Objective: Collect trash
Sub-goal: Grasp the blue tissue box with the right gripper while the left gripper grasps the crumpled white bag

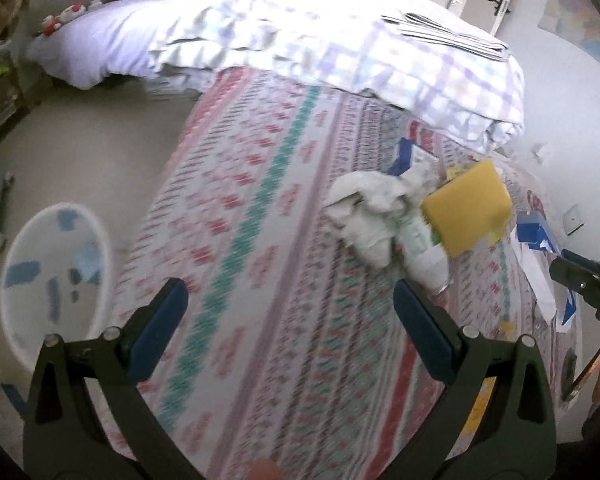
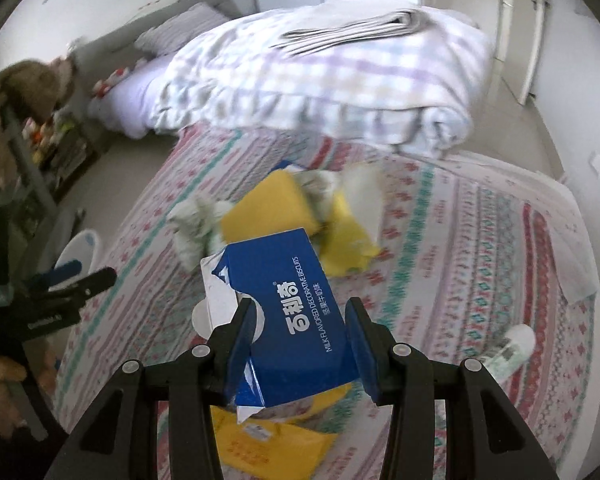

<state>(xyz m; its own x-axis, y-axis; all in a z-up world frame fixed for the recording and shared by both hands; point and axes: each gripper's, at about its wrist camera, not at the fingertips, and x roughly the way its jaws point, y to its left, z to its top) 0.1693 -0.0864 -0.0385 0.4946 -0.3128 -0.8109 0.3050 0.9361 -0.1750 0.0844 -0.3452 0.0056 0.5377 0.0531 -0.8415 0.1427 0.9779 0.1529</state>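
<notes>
My right gripper is shut on a blue biscuit box and holds it above the patterned bedspread. Beyond the box lie a yellow packet, crumpled white tissue and more yellow wrapping. My left gripper is open and empty above the bedspread. To its right lie the tissue, the yellow packet and a white tube. A white trash bin holding blue scraps stands on the floor at the left, also in the right wrist view.
A folded checked duvet with folded striped cloth on top lies at the back of the bed. Another yellow packet lies under the box. A white bottle lies at the right. Shelves stand at the left.
</notes>
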